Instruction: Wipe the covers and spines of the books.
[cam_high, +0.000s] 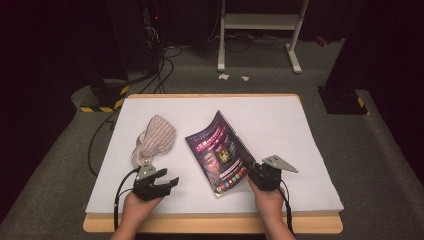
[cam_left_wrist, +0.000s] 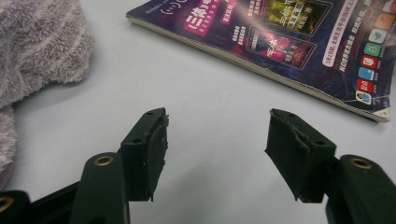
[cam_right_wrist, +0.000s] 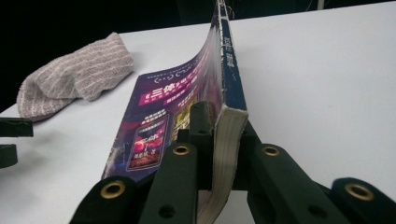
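We see a paperback book (cam_high: 218, 152) with a purple cover lying on the white-covered desk (cam_high: 280, 125), a little right of its middle. Its long axis runs diagonally, from the near edge by our right hand up toward the far edge. Its spine side is lifted, so the cover tilts and curves.

Our right gripper (cam_high: 256, 173) sits at the book's near right corner, its jaws closed on the page block and cover (cam_right_wrist: 224, 135).

Our left gripper (cam_high: 165, 178) rests near the desk's near left, jaws partly apart with nothing between them, pointing toward the book. A striped grey towel (cam_high: 155, 137) lies just beyond it.
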